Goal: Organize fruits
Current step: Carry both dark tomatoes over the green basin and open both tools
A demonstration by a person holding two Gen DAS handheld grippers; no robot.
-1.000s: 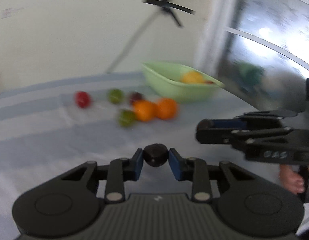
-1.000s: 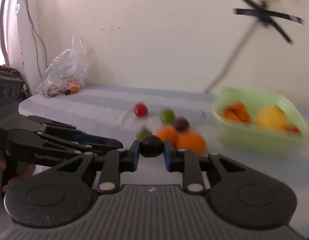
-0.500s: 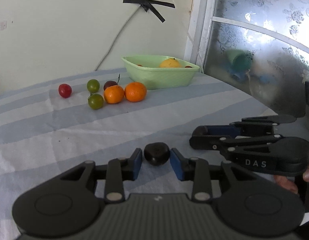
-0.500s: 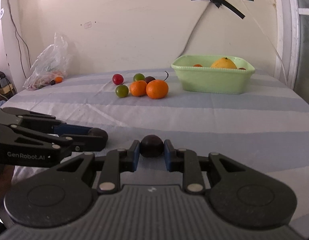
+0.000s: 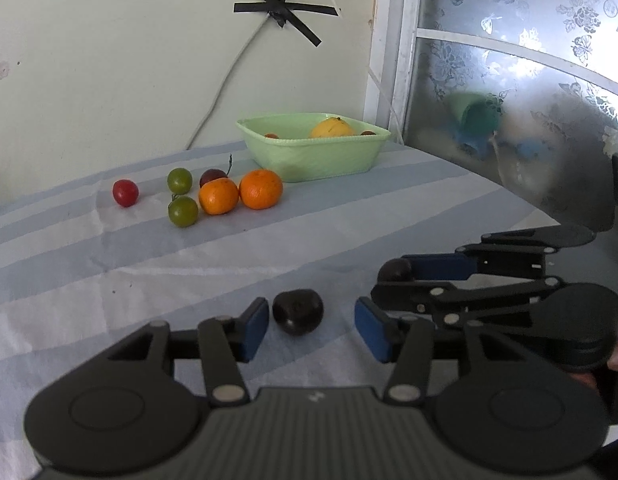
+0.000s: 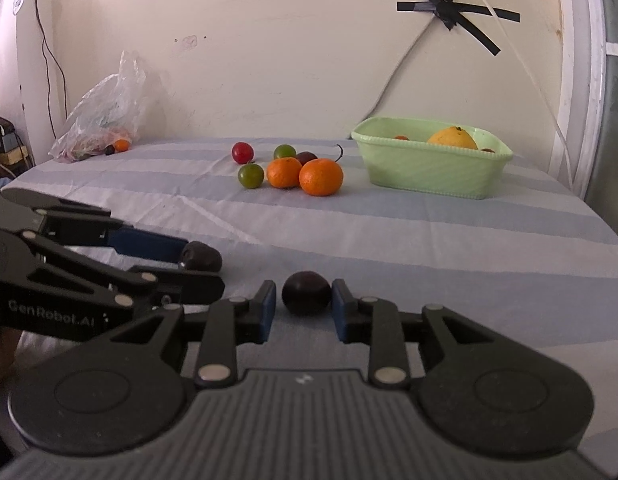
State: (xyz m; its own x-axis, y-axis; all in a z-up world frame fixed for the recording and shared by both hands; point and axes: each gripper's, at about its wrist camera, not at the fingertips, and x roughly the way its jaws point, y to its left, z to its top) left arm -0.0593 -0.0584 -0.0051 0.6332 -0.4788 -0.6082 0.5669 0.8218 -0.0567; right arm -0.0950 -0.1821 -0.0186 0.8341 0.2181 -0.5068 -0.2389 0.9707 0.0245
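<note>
The left gripper [image 5: 311,326] has just been opening, and a dark plum [image 5: 298,311] sits loose on the striped cloth [image 5: 109,280] between its jaws. The right gripper [image 6: 303,307] has been opening too, its pads just beside another dark plum [image 6: 306,293]. The green bowl [image 6: 429,168] is at 1 o'clock.

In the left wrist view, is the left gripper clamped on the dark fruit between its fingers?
No, the left gripper stands open, and the dark fruit lies on the striped cloth with a clear gap to the right pad.
</note>
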